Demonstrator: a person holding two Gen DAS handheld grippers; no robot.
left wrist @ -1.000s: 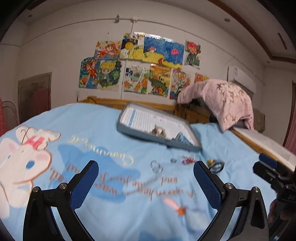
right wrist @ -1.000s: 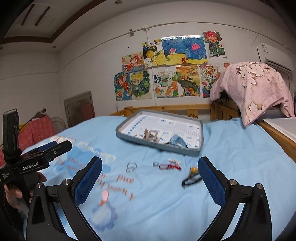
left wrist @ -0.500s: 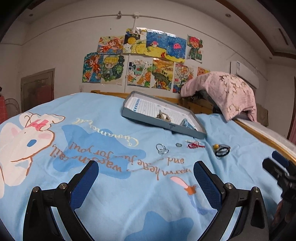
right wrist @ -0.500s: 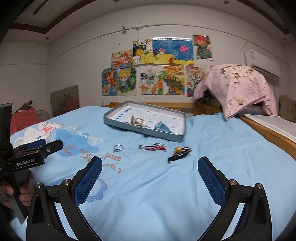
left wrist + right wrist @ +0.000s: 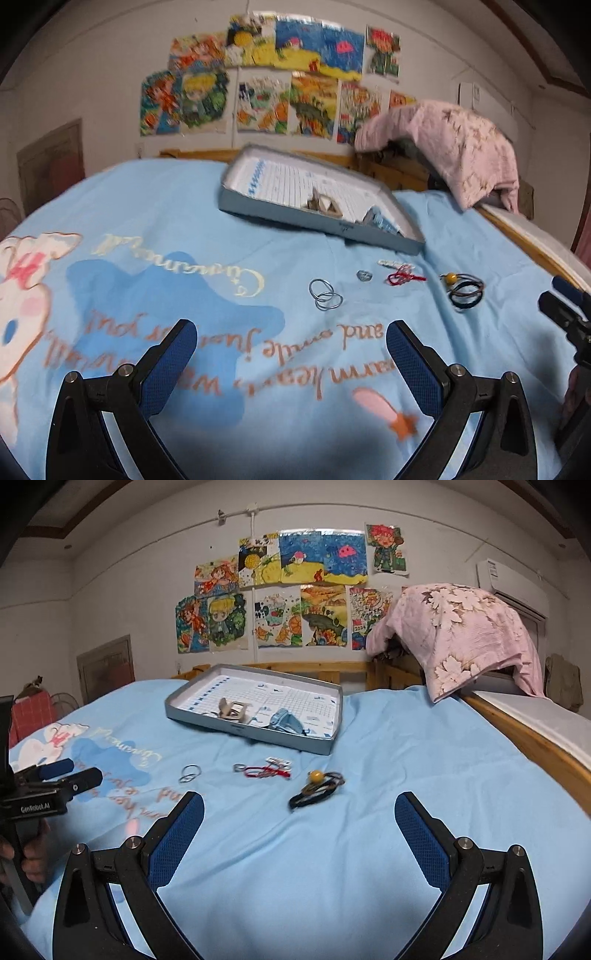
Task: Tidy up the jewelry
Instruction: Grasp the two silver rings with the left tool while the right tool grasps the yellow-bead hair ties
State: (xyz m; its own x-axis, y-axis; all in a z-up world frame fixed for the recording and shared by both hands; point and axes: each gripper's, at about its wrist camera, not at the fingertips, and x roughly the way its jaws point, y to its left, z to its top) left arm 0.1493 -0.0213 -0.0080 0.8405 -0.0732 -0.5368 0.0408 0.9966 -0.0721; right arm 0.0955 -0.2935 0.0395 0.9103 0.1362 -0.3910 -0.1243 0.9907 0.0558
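A bed (image 5: 369, 849) takes up most of the room, covered in a light blue sheet printed with a cartoon bunny and curly writing. At its far side, near the wooden headboard, sits a shallow grey tray (image 5: 255, 738) lined with gridded paper; a beige clasp-like piece (image 5: 231, 709) and a pale blue piece (image 5: 286, 720) already lie inside it.

Both sets of tongs hang low over the near part of the sheet, well short of the jewelry. The left tongs (image 5: 291, 354) are spread wide with nothing between the blue pads, and the right tongs (image 5: 299, 830) are spread just as wide and equally empty.

The loose pieces lie in a rough row on the sheet between the tongs and the tray. Nearest the right tongs is a bundle of dark hair ties with a yellow bead (image 5: 317, 786). It looks soft and springy, so I'd expect it to squash under a pinch; taking the whole bunch across its middle seems safest. Next along is a red cord bracelet (image 5: 267, 772), limp and light, likely to dangle from whichever strand is caught. Just behind it lies a small white clip (image 5: 279, 762). Further left are two linked silver hoops (image 5: 189, 773), thin, stiff and probably slippery on the soft bedding, so the pads would have to close across the wire where the rings overlap. Smallest is a silver ring (image 5: 239, 767), lying beside the red cord; it is hard and tiny, and easy to press down into the sheet.
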